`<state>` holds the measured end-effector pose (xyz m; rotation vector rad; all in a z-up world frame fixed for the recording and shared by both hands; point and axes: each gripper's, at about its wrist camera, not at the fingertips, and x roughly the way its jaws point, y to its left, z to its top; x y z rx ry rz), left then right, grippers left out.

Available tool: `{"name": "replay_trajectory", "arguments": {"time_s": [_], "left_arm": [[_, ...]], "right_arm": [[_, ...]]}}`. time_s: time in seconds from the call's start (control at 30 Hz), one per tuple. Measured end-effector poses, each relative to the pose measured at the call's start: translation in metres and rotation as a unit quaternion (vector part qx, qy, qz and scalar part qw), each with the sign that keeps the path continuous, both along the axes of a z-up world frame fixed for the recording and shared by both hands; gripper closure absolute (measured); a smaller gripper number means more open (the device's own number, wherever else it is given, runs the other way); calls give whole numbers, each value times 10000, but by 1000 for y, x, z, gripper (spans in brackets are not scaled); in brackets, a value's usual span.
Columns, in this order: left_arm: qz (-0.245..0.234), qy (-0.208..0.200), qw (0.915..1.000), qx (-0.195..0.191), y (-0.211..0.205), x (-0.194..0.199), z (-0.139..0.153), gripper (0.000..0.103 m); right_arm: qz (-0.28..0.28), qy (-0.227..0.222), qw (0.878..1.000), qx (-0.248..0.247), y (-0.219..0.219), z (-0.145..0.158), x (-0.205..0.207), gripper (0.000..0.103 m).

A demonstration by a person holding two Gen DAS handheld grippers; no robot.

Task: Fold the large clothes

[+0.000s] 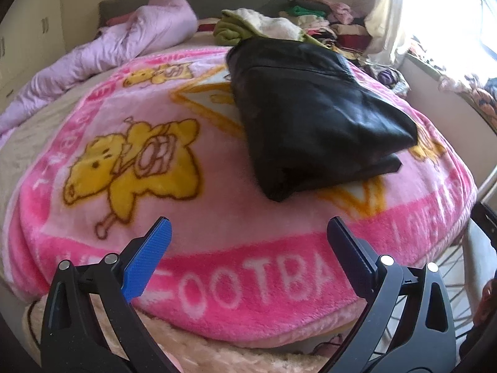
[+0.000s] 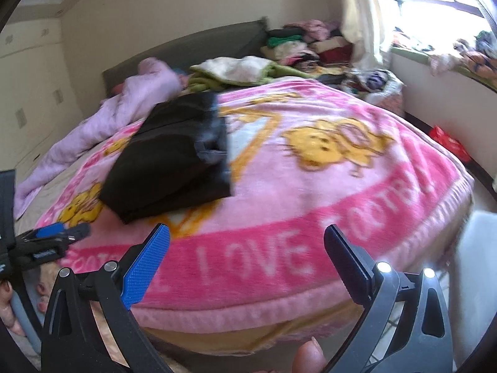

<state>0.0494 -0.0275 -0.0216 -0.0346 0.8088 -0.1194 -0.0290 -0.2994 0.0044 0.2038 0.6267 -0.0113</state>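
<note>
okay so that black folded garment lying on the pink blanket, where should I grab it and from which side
Probably the near corner of the black garment, where the folded layers stack into a thick edge overhanging the pink blanket. Come in low from the foot of the bed with the open left gripper, pinching all the layers together.

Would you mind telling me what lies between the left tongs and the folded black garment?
Only bare pink blanket: the left wrist view shows nothing else between the open left tongs and the black garment.

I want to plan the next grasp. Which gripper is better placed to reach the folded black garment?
Probably the left gripper: the black garment lies almost straight ahead of it. From the right gripper, it sits off to the left.
</note>
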Motion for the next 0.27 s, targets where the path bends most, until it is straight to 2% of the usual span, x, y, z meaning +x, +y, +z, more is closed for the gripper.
{"name": "replay_trajectory", "arguments": {"time_s": [0.17, 0.27], "left_arm": [[487, 118, 9983, -311, 51, 19, 9, 9], [985, 71, 9941, -443, 108, 35, 22, 9]], "right_arm": [[-961, 136, 9953, 75, -68, -13, -12, 4], [-1928, 353, 9806, 89, -137, -27, -24, 4]]}}
